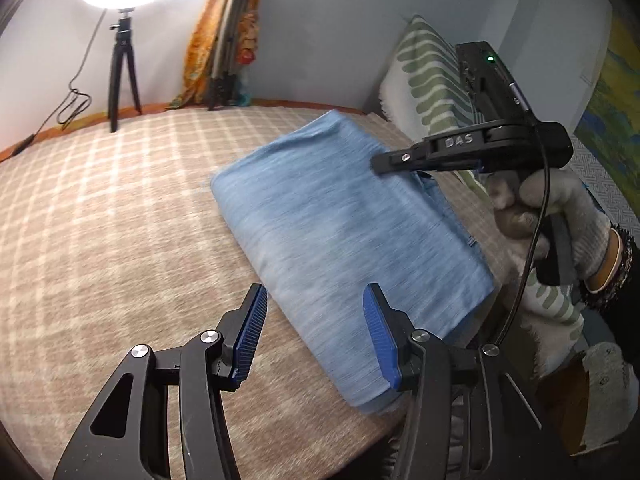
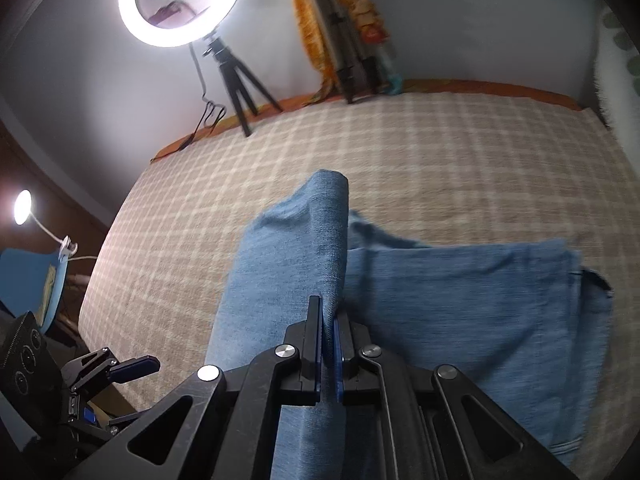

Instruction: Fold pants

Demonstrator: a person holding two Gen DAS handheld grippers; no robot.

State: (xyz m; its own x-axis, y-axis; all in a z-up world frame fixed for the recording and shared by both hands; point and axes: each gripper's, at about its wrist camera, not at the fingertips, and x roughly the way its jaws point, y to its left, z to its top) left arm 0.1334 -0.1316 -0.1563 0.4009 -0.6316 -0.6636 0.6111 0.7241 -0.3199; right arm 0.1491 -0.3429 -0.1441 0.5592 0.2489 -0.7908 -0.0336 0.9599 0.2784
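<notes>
Checked bedding (image 1: 120,216) covers the bed, with a ring light (image 2: 182,2) on a small stand by the far wall.

On it lie the blue pants (image 1: 344,240), folded into a thick block. Seen from the left gripper (image 1: 316,332), the pants sit just ahead and a bit to its right, and their long side runs away from it toward the far right. Its jaws stand partly apart with nothing in them; one blue pad hangs over the near end of the pants.

The right gripper (image 2: 329,316) is pinched tight on a fold of the pants (image 2: 460,304), holding a flap up so it stands like a ridge straight ahead of it. The rest of the cloth lies flat to its right.

I think the right hand has to lay that flap over, since it is the one holding cloth.
</notes>
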